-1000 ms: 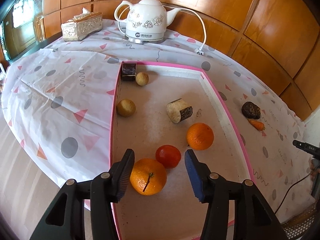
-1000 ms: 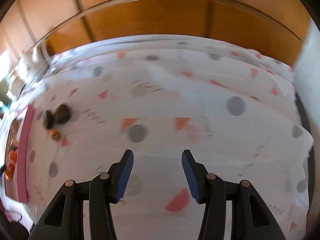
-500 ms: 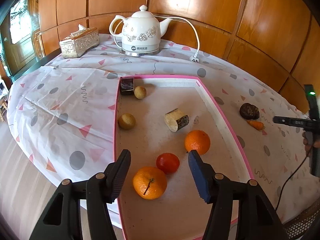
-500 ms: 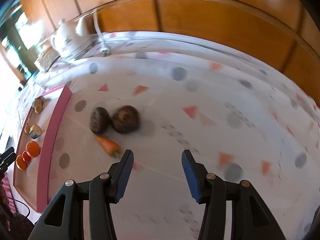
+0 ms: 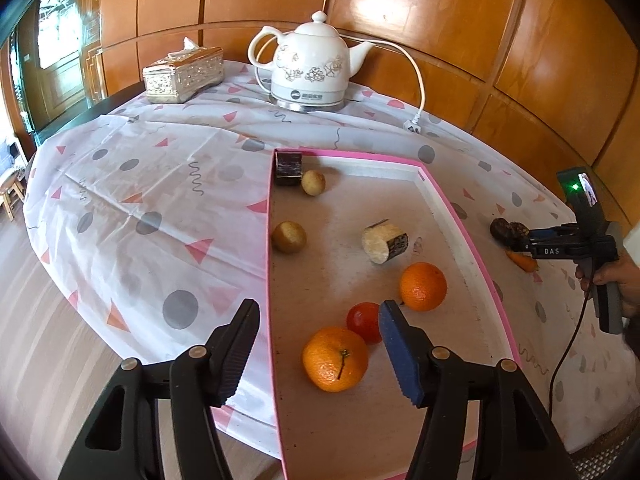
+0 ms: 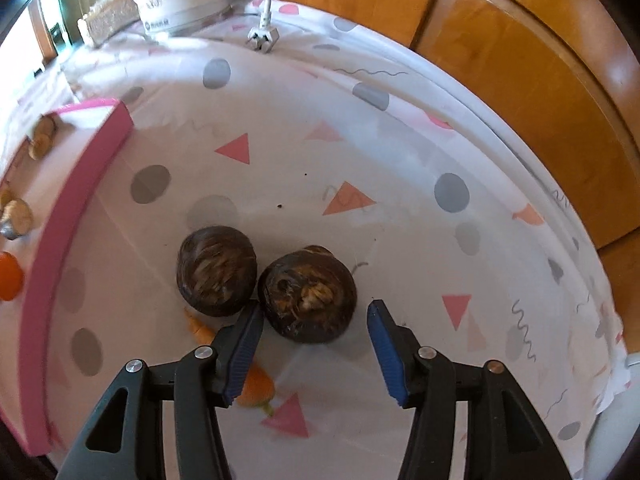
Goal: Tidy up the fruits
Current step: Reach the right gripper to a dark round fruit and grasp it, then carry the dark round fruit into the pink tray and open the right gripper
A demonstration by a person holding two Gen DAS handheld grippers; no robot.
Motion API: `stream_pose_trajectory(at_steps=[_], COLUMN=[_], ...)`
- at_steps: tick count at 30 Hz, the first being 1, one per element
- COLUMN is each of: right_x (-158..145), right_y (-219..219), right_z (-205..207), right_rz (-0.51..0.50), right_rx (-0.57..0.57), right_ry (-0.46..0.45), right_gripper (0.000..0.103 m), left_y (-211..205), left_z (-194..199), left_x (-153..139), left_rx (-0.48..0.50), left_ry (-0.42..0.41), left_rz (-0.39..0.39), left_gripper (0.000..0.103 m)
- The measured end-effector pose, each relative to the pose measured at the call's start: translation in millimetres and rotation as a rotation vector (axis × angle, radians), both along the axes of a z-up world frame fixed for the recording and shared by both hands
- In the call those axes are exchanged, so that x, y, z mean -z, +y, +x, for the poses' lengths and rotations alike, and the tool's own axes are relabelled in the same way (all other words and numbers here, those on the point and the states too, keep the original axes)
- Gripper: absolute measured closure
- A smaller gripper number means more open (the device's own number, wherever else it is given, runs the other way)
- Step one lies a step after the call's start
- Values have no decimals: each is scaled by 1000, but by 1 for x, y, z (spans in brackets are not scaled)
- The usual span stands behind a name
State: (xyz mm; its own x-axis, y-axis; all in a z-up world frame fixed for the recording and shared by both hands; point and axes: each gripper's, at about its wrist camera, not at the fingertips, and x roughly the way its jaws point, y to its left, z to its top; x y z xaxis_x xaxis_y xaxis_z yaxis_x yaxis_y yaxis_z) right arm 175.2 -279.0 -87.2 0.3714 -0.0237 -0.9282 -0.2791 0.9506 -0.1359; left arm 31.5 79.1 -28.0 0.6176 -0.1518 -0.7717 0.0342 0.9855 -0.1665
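Already in tray: three oranges, other pieces. Left on table: two brown fruits, carrot. Your right gripper, just opening, straddles fruit at 12 o'clock, not clamped. Left gripper just widened, nothing held.

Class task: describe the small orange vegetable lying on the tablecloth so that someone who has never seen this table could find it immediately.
Start at the pink-rimmed tray and look just outside its wall on the patterned tablecloth. Two dark brown round fruits sit side by side there. The carrot lies nearest the camera beside them: the only bright orange, tapered thing outside the tray.
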Motion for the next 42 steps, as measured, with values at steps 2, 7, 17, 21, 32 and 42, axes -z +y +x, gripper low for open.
stream_pose_trajectory(at_steps=[2,7,17,21,32,42], right_x=[-1,1,3,3,1,-2], right_y=[-1,-5,-23,-34,-83,-105], right_z=[1,-2,-11,-16,-53,-107], right_rz=[22,49,97,91,164,329], right_rx=[8,35,141,204,385,485], right_ry=[-7,-23,-49,-57,-59,-67], right_gripper=[54,54,54,54,54,54], left_y=[2,5,16,19,15,11], left_z=[-1,-2,-13,-20,-26,-28], left_x=[0,0,-11,-17,-22,-23], left_rx=[-10,-52,-135,-153,-161,-152], left_ry=[-2,-5,-48,-78,-100,-109], left_rz=[2,5,14,26,36,39], left_gripper=[39,36,29,26,23,23])
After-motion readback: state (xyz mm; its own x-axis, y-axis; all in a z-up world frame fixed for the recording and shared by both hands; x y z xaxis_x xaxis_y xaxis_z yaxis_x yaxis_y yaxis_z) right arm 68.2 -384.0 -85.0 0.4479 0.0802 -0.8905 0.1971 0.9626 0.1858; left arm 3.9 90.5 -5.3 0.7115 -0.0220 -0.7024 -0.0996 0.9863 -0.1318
